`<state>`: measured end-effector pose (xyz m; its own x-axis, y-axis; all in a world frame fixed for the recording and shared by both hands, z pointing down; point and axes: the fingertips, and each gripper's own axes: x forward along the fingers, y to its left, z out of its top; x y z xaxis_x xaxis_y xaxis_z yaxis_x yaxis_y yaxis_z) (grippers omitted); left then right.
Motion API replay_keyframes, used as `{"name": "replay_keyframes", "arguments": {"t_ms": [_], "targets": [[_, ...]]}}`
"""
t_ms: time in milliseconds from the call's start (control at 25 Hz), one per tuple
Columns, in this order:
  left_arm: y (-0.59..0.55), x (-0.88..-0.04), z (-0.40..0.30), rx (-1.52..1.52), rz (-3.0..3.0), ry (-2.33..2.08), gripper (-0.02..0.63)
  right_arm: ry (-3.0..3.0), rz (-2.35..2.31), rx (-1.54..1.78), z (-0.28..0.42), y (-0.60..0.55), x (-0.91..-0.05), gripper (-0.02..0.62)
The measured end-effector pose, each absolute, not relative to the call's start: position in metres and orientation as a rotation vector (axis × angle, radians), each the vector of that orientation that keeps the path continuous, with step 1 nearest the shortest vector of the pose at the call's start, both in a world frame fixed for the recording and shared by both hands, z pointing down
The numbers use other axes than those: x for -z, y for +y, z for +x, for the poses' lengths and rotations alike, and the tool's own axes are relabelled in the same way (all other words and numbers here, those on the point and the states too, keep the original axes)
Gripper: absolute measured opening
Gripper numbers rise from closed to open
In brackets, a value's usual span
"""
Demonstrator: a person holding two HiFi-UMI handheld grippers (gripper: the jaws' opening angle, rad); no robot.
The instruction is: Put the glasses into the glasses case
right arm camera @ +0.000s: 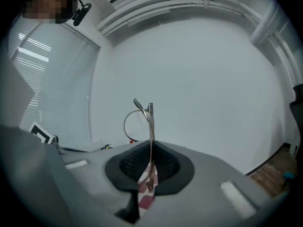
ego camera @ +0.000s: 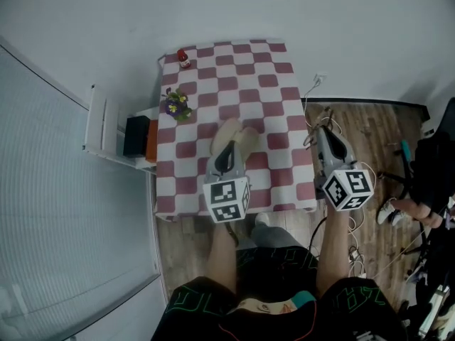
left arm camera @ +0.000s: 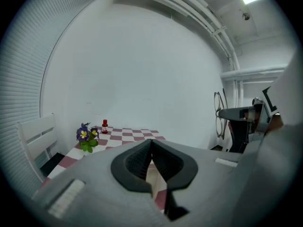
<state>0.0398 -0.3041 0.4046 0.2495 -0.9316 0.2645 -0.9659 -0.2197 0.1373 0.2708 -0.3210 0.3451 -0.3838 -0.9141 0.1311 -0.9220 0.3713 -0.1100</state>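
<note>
thin metal-framed round glasses (right arm camera: pixel 151 126): standing upright out of the right gripper (right arm camera: pixel 150 162), one temple pinched between its closed jaws, held off the right edge of the red-and-white checked table (ego camera: pixel 234 69). beige soft glasses case (ego camera: pixel 231 135): on the table, its edge clamped in the left gripper (left arm camera: pixel 150 157), jaws closed on it.

Glasses (right arm camera: pixel 151 131): thin wire frame, metal, polished.
Glasses case (ego camera: pixel 229 135): beige, matt, soft-looking; cloth or leather not distinguishable.
Left gripper (left arm camera: pixel 151 143), right gripper (right arm camera: pixel 150 145): grey plastic shells, smooth, matt; pads (right arm camera: pixel 132 164) black, ribbed, rubbery.
Tablecloth (ego camera: pixel 234 69): red-and-white checked cloth, matt.
Floor (ego camera: pixel 370 130), right: wood planks, low sheen.
Bottle (ego camera: pixel 184 60), far left: red, glossy.
</note>
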Motion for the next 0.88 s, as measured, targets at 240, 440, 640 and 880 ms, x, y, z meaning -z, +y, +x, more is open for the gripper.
{"name": "replay_keyframes", "arguments": {"t_ms": [240,440,640,880], "targets": [[-0.306,-0.401,0.026,-0.173,2.202,-1.845,0.009,-2.589,1.621,-0.175,0.27,-0.348,-0.343,0.018],[-0.301,-0.411,0.0,-0.173,2.099,-1.902,0.009,-2.654,1.468,-0.174,0.233,-0.368,-0.347,0.018],[-0.306,-0.432,-0.017,-0.161,2.022,-1.91,0.009,-2.697,1.244,-0.135,0.186,-0.38,-0.358,0.018],[-0.316,-0.45,-0.029,-0.164,1.985,-1.889,0.009,-2.687,1.067,-0.132,0.145,-0.394,-0.379,0.018]]}}
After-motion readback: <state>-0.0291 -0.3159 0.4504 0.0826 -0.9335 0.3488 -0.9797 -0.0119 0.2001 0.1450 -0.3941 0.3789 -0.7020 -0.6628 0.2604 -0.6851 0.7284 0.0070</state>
